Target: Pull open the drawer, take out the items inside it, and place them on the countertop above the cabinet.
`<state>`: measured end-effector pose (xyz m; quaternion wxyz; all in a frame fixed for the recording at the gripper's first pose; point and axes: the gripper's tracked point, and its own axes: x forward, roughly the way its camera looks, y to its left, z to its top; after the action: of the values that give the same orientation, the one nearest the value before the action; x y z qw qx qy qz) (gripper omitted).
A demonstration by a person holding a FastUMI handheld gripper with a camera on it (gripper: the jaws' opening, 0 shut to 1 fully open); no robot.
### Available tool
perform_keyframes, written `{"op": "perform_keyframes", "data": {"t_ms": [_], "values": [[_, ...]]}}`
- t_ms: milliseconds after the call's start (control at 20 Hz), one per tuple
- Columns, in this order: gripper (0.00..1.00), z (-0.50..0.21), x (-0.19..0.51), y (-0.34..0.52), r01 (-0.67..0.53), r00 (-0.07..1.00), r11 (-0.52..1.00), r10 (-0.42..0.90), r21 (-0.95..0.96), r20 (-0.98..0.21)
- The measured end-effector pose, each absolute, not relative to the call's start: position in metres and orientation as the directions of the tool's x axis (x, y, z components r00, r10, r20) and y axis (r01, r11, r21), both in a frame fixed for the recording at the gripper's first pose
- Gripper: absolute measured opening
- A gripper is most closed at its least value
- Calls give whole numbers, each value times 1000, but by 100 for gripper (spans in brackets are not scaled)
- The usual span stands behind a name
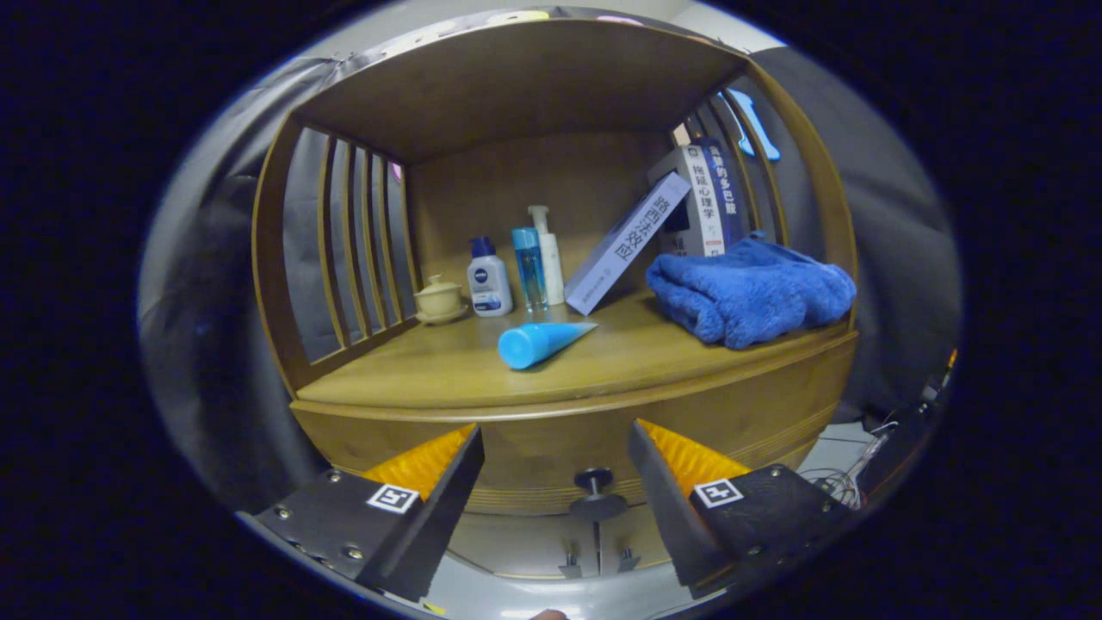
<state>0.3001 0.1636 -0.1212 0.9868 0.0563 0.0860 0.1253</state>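
In the gripper view, the tongs (555,456) are spreading wide with nothing between the fingers (448,482), facing the wooden cabinet's closed drawer (551,448). The drawer's dark knob (596,492) is sitting between the two fingers, slightly nearer the right one and touching neither. Beyond the tongs, the bench (430,370) is carrying a blue tube (538,342) lying straight ahead, a blue towel (747,293) to the right by the front edge, and bottles (516,271), a small lidded cup (439,299) and leaning books (671,224) at the back. Open bench room is lying ahead-left of the tube, along the front edge.
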Motion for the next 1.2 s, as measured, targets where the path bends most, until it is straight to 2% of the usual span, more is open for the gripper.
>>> {"op": "perform_keyframes", "data": {"t_ms": [500,850,1200], "values": [[100,-63,256,105,-215,974,973,220,89,-48],[100,-29,212,89,-218,976,975,218,-40,-4],[99,-1,182,58,-147,988,984,152,-104,43]]}}
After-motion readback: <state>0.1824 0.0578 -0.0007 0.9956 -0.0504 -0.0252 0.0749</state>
